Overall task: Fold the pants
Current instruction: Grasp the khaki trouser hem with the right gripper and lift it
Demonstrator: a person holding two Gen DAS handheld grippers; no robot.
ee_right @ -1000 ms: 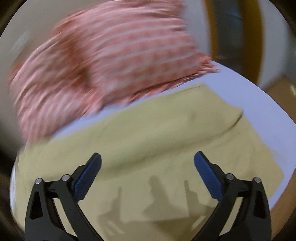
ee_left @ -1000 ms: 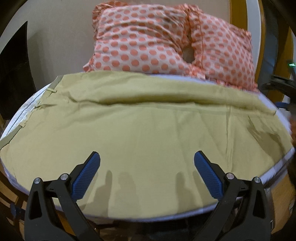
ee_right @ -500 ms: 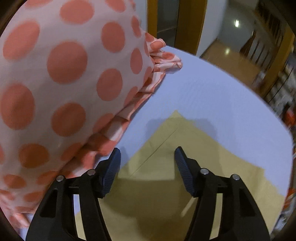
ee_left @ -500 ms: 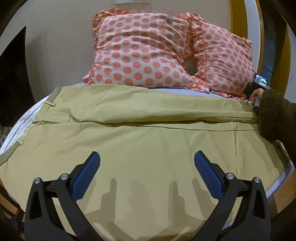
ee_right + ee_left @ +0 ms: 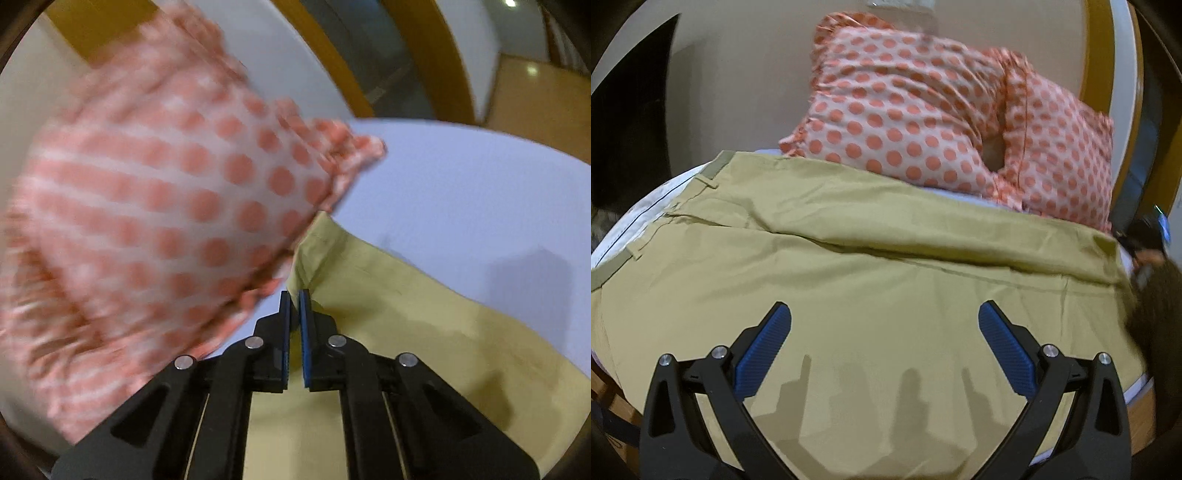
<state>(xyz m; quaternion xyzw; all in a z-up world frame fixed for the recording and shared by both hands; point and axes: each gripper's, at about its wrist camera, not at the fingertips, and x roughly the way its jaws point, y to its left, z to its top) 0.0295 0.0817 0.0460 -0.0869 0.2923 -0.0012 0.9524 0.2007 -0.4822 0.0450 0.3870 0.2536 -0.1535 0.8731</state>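
Khaki pants (image 5: 871,280) lie spread across the bed, waistband at the left, legs running right. My left gripper (image 5: 884,336) is open and empty, hovering above the near leg. My right gripper (image 5: 294,299) is shut on the far hem corner of the pants (image 5: 314,254), which is lifted a little next to the pillow. In the left wrist view the right gripper (image 5: 1148,236) and the person's sleeve show at the far right end of the pants.
Two pink polka-dot pillows (image 5: 923,110) lean against the wall behind the pants; one fills the left of the right wrist view (image 5: 147,206). The pale blue bedsheet (image 5: 461,192) extends to the right. The bed's wooden edge (image 5: 1141,417) is near.
My right gripper has closed on the pants' hem corner and raised it slightly. My left gripper has shifted a little, staying open over the near leg.
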